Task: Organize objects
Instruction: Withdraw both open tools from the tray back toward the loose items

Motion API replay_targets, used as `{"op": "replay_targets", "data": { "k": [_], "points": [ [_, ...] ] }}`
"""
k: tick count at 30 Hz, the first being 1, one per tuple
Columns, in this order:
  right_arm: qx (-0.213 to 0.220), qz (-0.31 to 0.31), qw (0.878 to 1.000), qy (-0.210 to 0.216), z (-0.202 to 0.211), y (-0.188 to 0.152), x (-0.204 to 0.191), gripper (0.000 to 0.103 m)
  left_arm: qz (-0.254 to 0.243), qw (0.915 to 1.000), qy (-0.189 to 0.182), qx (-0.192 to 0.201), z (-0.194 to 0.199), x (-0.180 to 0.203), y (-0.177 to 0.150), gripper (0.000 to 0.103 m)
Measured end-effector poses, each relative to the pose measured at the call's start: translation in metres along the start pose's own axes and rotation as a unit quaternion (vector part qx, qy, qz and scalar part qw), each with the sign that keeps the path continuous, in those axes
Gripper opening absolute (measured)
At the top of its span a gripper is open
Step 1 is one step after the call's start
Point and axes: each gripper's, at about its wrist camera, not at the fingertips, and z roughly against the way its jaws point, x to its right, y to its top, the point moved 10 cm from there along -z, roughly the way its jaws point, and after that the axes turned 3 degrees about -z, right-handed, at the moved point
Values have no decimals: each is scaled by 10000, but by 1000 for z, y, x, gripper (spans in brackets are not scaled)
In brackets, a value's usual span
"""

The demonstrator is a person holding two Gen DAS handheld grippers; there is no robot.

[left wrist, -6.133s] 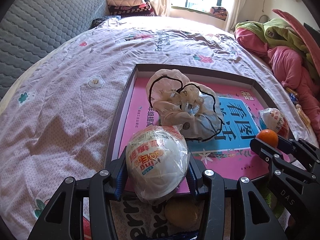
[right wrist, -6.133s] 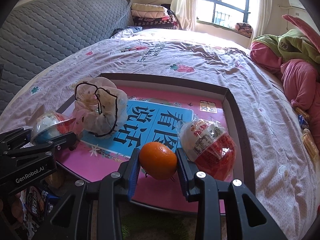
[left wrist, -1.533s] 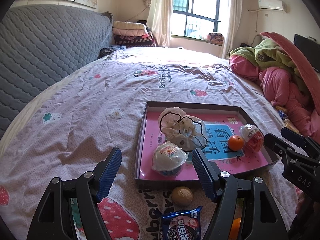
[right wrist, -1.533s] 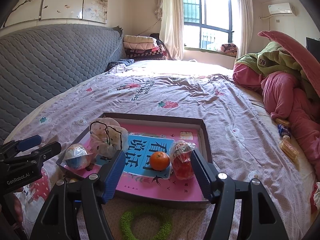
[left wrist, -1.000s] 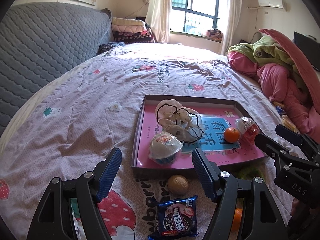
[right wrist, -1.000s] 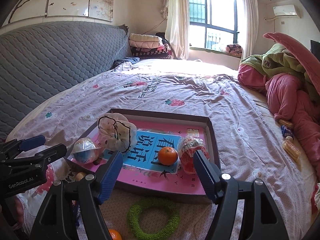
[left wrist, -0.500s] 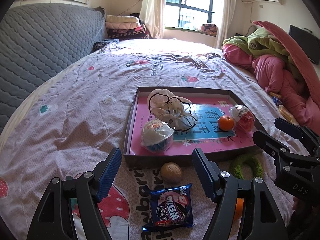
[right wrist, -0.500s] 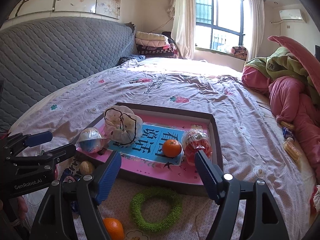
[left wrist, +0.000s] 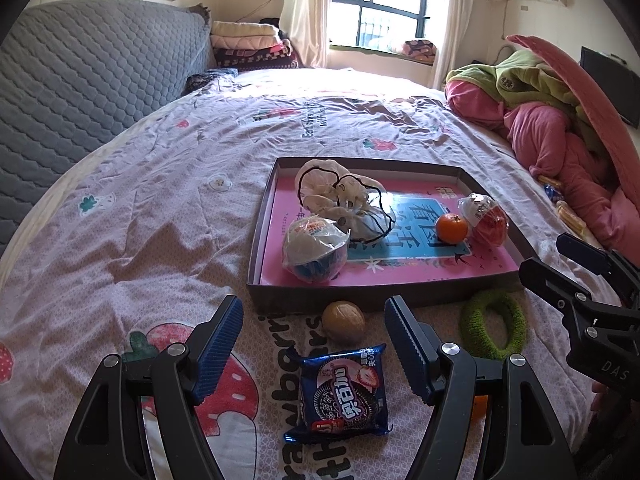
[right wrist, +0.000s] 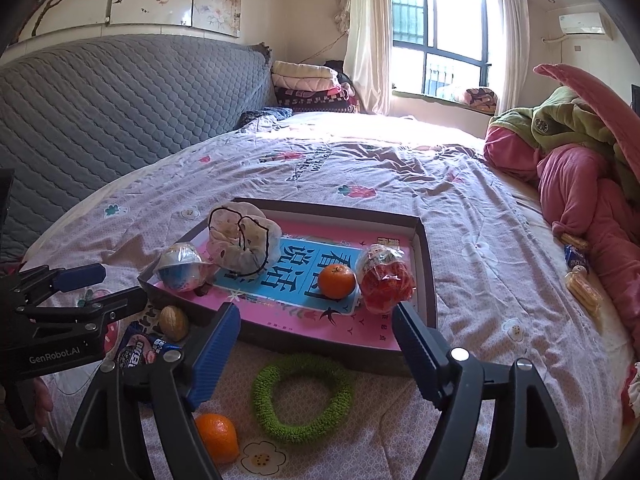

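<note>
A shallow box lid with a pink floor point(left wrist: 276, 184) point(right wrist: 424, 264) lies on the bed. Inside are a cream scrunchie point(left wrist: 340, 200) point(right wrist: 244, 240), a blue-and-white wrapped ball point(left wrist: 314, 254) point(right wrist: 182, 268), an orange point(left wrist: 451, 228) point(right wrist: 337, 281) and a red wrapped ball point(left wrist: 486, 220) point(right wrist: 384, 280). In front of the lid lie a walnut point(left wrist: 343, 320) point(right wrist: 174, 323), a blue cookie packet point(left wrist: 342, 394) point(right wrist: 138, 350), a green scrunchie point(left wrist: 492, 324) point(right wrist: 302, 392) and a second orange point(right wrist: 216, 436). My left gripper point(left wrist: 314, 344) is open and empty above the packet. My right gripper point(right wrist: 316, 344) is empty, its jaws opening, above the green scrunchie.
A grey quilted headboard point(right wrist: 120, 96) runs along the left. Pink and green bedding point(right wrist: 592, 168) is piled at the right, with small snack packets point(right wrist: 580, 276) beside it. Folded blankets point(right wrist: 308, 84) sit under the window.
Both grippers let go of their items in the lid and drew back toward the near edge. The walnut, packet, green scrunchie and second orange came into view. The right jaws widened slightly.
</note>
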Motion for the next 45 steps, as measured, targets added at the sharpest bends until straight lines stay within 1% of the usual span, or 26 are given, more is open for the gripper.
{"op": "replay_targets", "data": {
  "k": [5, 8, 13, 24, 32, 45],
  "points": [
    [14, 90, 9999, -41, 4, -3, 1, 78, -48, 9999, 5, -122, -3, 2, -9, 75],
    [-32, 110, 9999, -22, 4, -7, 2, 78, -60, 9998, -55, -207, -4, 4, -15, 75],
    [-124, 179, 9998, -39, 2, -15, 3, 78, -94, 9997, -86, -222, -2, 6, -19, 75],
    [-296, 219, 9993, -82, -1, -27, 10, 78, -127, 9984, -229, -496, -7, 14, -34, 75],
    [-425, 246, 9988, -37, -4, -34, 8, 78, -107, 9974, -247, -663, -11, 11, -42, 75],
    [-653, 221, 9976, -10, -9, -48, 11, 78, -135, 9960, -358, -806, -15, 16, -51, 75]
  ]
}}
